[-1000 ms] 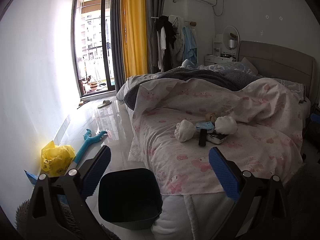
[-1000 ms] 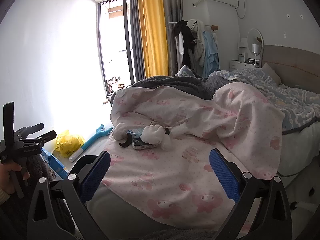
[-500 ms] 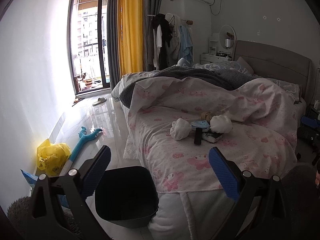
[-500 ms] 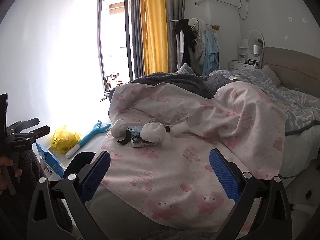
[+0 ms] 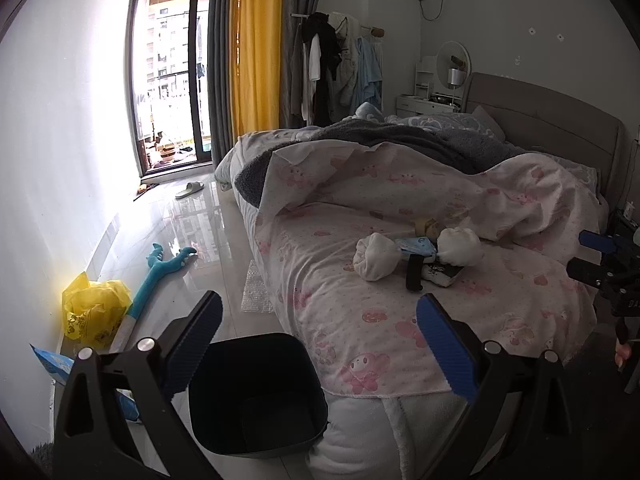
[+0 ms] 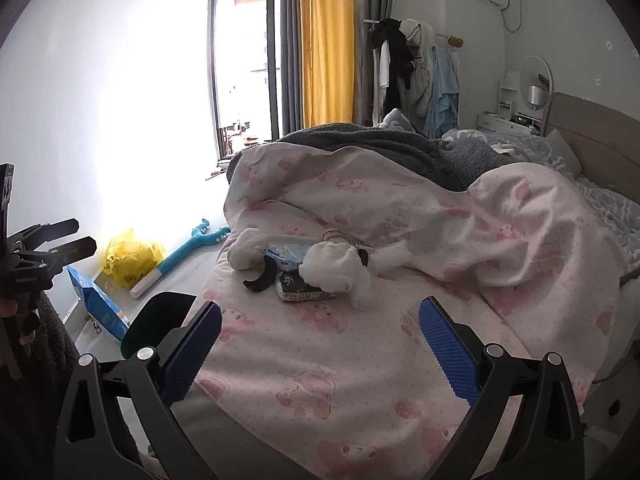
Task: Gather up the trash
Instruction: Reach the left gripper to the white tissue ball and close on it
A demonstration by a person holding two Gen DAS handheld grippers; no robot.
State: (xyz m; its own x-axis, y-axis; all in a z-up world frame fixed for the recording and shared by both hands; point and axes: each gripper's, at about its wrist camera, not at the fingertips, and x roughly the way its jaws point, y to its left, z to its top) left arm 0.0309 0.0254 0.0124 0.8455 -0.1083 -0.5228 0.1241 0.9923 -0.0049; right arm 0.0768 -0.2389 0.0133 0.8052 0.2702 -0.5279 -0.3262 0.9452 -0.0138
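A small heap of trash lies on the pink quilt: two white tissue wads (image 5: 376,258) (image 6: 330,266), a blue packet (image 5: 416,245) (image 6: 288,252), a black curved strip (image 5: 414,274) (image 6: 264,276) and a dark wrapper (image 5: 442,272) (image 6: 300,290). A black bin (image 5: 224,400) (image 6: 160,316) stands on the floor at the bed's foot corner. My left gripper (image 5: 319,300) hangs open over the bin and the bed's edge, well short of the heap. My right gripper (image 6: 320,306) is open above the quilt, short of the heap, holding nothing.
By the left wall lie a yellow plastic bag (image 5: 94,314), a blue long-handled toy (image 5: 160,276) and a blue packet (image 6: 98,304). Bubble wrap (image 5: 258,292) sits beside the bed, and a slipper (image 5: 190,190) near the balcony door. A rumpled grey blanket (image 6: 384,148) covers the bed's far half.
The right gripper has drifted a little closer to the heap, and it now shows at the right edge of the left wrist view. Both grippers stay open.
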